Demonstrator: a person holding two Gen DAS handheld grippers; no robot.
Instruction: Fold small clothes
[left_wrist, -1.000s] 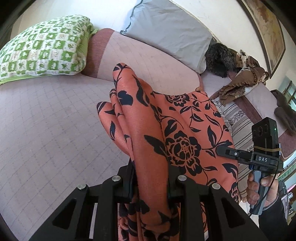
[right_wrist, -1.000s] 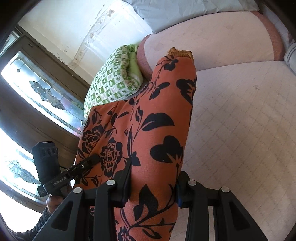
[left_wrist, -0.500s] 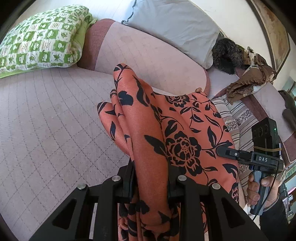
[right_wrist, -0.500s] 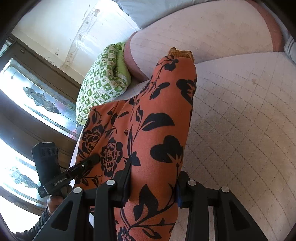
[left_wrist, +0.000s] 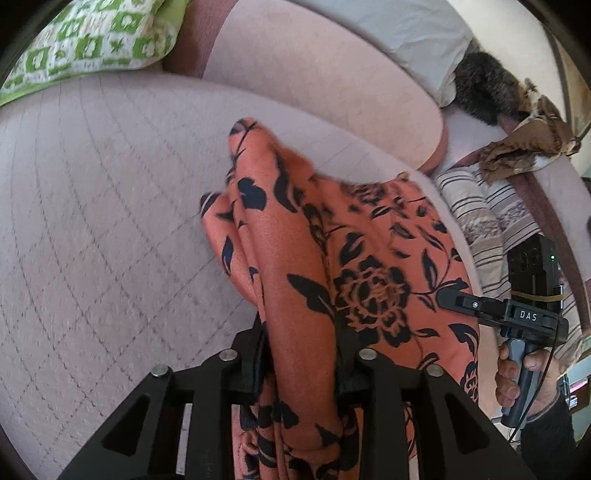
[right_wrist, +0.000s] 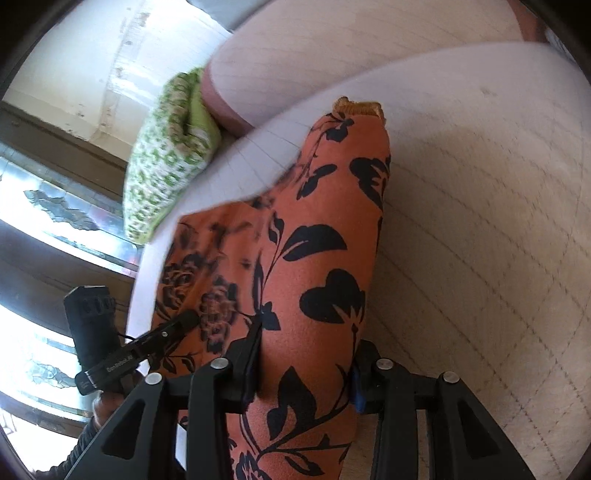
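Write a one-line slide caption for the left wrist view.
Left gripper shut on orange floral garment, held with right gripper above the quilted pink bed.

Quilted pink bed (left_wrist: 92, 221) (green-checked pillow (left_wrist: 92, 44), striped fabric (left_wrist: 491, 218) on it)

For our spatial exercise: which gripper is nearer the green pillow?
Left. The left gripper grips the floral garment on the green pillow side; the right gripper grips farther away.
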